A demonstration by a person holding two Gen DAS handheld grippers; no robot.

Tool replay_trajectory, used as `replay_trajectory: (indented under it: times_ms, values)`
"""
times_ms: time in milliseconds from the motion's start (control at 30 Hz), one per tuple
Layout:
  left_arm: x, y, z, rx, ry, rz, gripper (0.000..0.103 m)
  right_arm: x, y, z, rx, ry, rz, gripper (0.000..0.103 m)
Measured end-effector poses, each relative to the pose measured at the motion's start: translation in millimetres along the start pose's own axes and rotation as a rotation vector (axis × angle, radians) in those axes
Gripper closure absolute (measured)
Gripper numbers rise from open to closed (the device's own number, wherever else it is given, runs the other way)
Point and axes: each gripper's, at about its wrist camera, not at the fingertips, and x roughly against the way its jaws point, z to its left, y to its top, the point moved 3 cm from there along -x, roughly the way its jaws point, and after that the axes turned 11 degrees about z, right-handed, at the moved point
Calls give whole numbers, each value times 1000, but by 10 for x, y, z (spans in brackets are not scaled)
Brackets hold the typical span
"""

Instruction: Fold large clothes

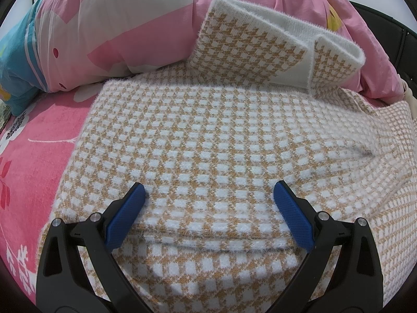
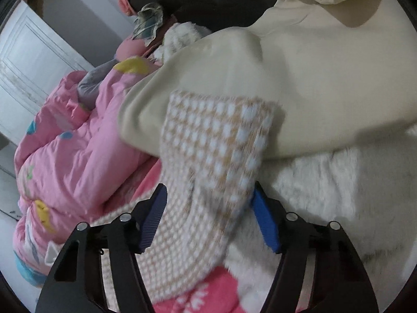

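Observation:
A tan-and-white checked knit sweater (image 1: 208, 130) lies spread on the bed, its lower edge doubled over near me. One sleeve (image 1: 260, 41) is folded back at the top and shows its white inside. My left gripper (image 1: 209, 189) hovers open just over the sweater body, with nothing pinched between its blue pads. In the blurred right wrist view, the sweater's other sleeve (image 2: 213, 156) lies flat between the pads of my right gripper (image 2: 208, 194). Its jaws stand apart and the cloth fills the gap without being bunched.
A pink patterned quilt (image 1: 117, 26) is heaped behind the sweater and also shows as the quilt (image 2: 78, 143) on the left. A cream garment (image 2: 312, 78) and a white fluffy one (image 2: 338, 195) lie under the sleeve's end. Pink bed sheet (image 1: 31, 169) is on the left, a dark headboard (image 2: 208, 0) behind.

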Motion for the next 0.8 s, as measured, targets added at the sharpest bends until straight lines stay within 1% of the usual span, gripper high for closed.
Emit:
replay_trajectory:
  times_ms: [33, 67, 100, 167, 200, 333, 400, 500, 567, 667, 800]
  values:
    - [-1, -13, -5, -1, 1, 0, 8, -20, 17, -4, 5, -16, -5, 45]
    - [-3, -14, -9, -2, 2, 0, 7, -35, 39, -10, 10, -35, -9, 51]
    - [-8, -13, -14, -3, 4, -1, 7, -34, 45, -12, 15, -57, -15, 62]
    - [-1, -24, -30, -5, 8, -3, 7, 10, 26, -15, 36, -91, -34, 74]
    - [-2, -25, -36, -6, 9, -2, 7, 44, 3, 4, 49, -107, -45, 78]
    - [-1, -19, -43, -6, 9, -3, 7, 231, -103, 156, 129, -188, -101, 81]
    - [0, -23, -41, -7, 9, -4, 7, 399, -162, 298, 165, -197, -136, 82]
    - [2, -23, -42, -6, 8, -4, 7, 673, -231, 528, 207, -169, -181, 82]
    - [-1, -17, -43, -6, 8, -4, 7, 910, -310, 747, 245, -122, -210, 83]
    - [6, -28, -45, -5, 5, -5, 7, 1273, -492, 1140, 326, -66, -254, 83]
    - [-7, -23, -40, -3, -3, -9, 7, 1687, -777, 1672, 425, 18, -286, 84]
